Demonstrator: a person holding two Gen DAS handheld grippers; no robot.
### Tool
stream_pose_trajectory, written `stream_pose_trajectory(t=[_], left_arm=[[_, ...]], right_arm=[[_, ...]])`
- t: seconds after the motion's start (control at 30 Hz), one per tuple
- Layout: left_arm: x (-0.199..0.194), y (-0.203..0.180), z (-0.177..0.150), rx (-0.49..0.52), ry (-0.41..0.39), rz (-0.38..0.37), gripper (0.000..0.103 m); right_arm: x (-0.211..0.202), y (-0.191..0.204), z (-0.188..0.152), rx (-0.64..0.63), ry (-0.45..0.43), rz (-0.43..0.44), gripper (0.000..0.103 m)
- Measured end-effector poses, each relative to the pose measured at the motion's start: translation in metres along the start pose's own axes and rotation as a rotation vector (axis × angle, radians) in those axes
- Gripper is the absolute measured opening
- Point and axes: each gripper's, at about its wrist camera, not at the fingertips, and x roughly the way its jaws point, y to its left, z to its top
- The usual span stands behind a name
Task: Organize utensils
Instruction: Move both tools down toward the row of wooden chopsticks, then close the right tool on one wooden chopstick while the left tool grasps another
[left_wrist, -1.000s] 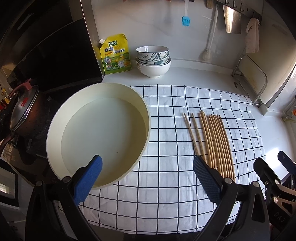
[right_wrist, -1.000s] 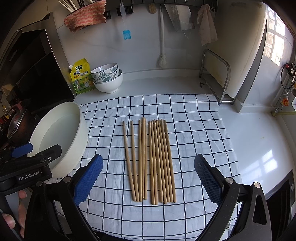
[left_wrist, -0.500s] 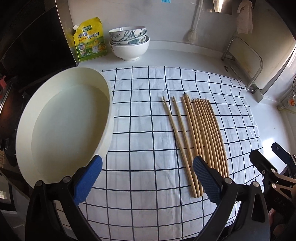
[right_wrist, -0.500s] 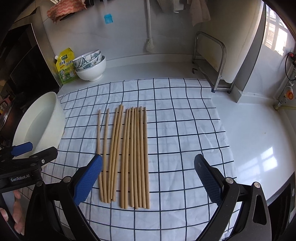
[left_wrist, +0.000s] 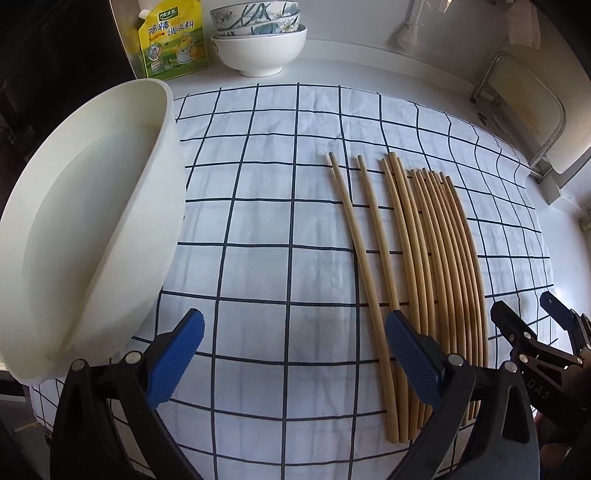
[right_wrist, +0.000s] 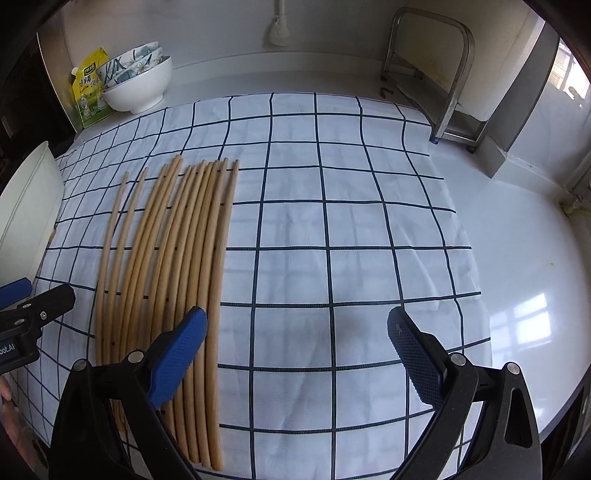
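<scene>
Several wooden chopsticks (left_wrist: 424, 266) (right_wrist: 173, 266) lie side by side on a white cloth with a dark grid (left_wrist: 258, 229) (right_wrist: 332, 229). My left gripper (left_wrist: 295, 350) hangs open low over the cloth, its right finger over the near ends of the leftmost chopsticks. My right gripper (right_wrist: 295, 350) is open too, its left finger above the right side of the bundle, nothing between its fingers. A wide cream basin (left_wrist: 85, 229) (right_wrist: 26, 206) stands at the cloth's left edge.
Stacked patterned bowls (left_wrist: 258, 40) (right_wrist: 136, 81) and a yellow seasoning pouch (left_wrist: 171, 40) (right_wrist: 88, 92) stand at the back left by the wall. A metal rack (right_wrist: 432, 74) (left_wrist: 524, 110) stands at the back right. White counter (right_wrist: 517, 258) stretches right of the cloth.
Both grippers have come down and forward toward the cloth. The chopsticks now look larger and sit closer under the fingers. Both stay open.
</scene>
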Motion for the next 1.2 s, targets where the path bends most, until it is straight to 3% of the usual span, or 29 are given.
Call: stream_pose_trajectory(t=[0.47, 0.77, 0.9, 0.97, 1.1, 1.17, 1.2], left_arm=[[0.016, 0.000, -0.002, -0.028, 0.016, 0.018, 0.097], [0.022, -0.016, -0.003, 0.016, 0.027, 0.048, 0.097], [0.022, -0.017, -0.006, 0.013, 0.014, 0.038, 0.094], [0.020, -0.014, -0.008, 0.020, 0.000, 0.018, 0.083], [0.016, -0.022, -0.005, 0.057, -0.014, -0.004, 0.049], [0.015, -0.026, -0.003, 0.065, -0.012, -0.015, 0.031], [0.015, -0.027, -0.002, 0.066, -0.010, -0.019, 0.018]], right_arm=[[0.005, 0.010, -0.002, -0.067, -0.037, -0.020, 0.094], [0.007, 0.008, -0.006, -0.075, -0.032, -0.018, 0.093], [0.006, 0.011, -0.006, -0.084, -0.046, 0.004, 0.079], [0.004, 0.016, -0.007, -0.103, -0.055, 0.025, 0.070], [0.003, 0.021, -0.005, -0.126, -0.053, 0.071, 0.048], [0.002, 0.025, -0.005, -0.150, -0.052, 0.084, 0.032], [0.001, 0.027, -0.005, -0.159, -0.050, 0.085, 0.018]])
